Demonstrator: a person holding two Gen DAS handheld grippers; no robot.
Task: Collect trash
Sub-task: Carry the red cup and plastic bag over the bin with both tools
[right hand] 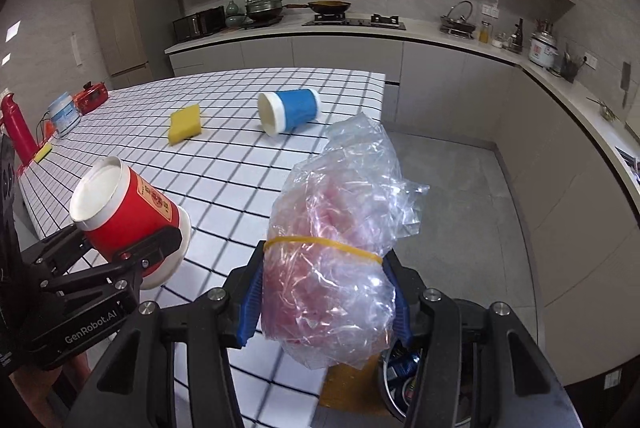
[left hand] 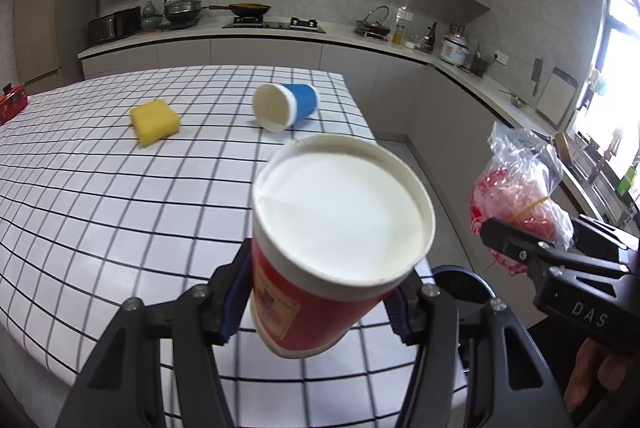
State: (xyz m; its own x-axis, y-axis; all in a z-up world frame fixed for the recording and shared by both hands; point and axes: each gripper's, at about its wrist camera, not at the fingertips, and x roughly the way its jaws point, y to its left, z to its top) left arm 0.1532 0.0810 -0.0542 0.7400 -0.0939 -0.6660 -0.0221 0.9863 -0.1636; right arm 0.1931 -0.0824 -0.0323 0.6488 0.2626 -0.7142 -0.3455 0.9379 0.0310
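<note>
A: We are standing at the near right corner of the checked surface [left hand: 100, 187], and both of our hands are loaded. What are we counting as done?

B: Judging from how things lie, two pieces of trash are already off the surface. Below the right hand-held gripper [right hand: 326, 308] we are seeing a round bin [right hand: 400, 364] on the floor with some rubbish in it, so that looks like where both are going.

A: What are we carrying, biggest first?

B: The right hand-held gripper is pinching the crumpled plastic bag [right hand: 340, 248] with something red inside; a yellow rubber band [right hand: 320, 242] is circling it, and it is hanging almost over the bin. The left hand-held gripper [left hand: 320, 304] is squeezing the red paper cup [left hand: 332, 252] by its sides, its white bottom facing the left wrist camera, above the surface's near edge.

A: And what are we leaving behind?

B: The blue cup [right hand: 290, 109] is lying on its side towards the far end of the surface, untouched. Near it the yellow sponge [right hand: 185, 123] is sitting flat; we cannot tell whether that counts as trash.

A: So how far along are we?

B: We are judging it roughly midway: two items are waiting to be dropped, and at least the blue cup is left to fetch.
</note>
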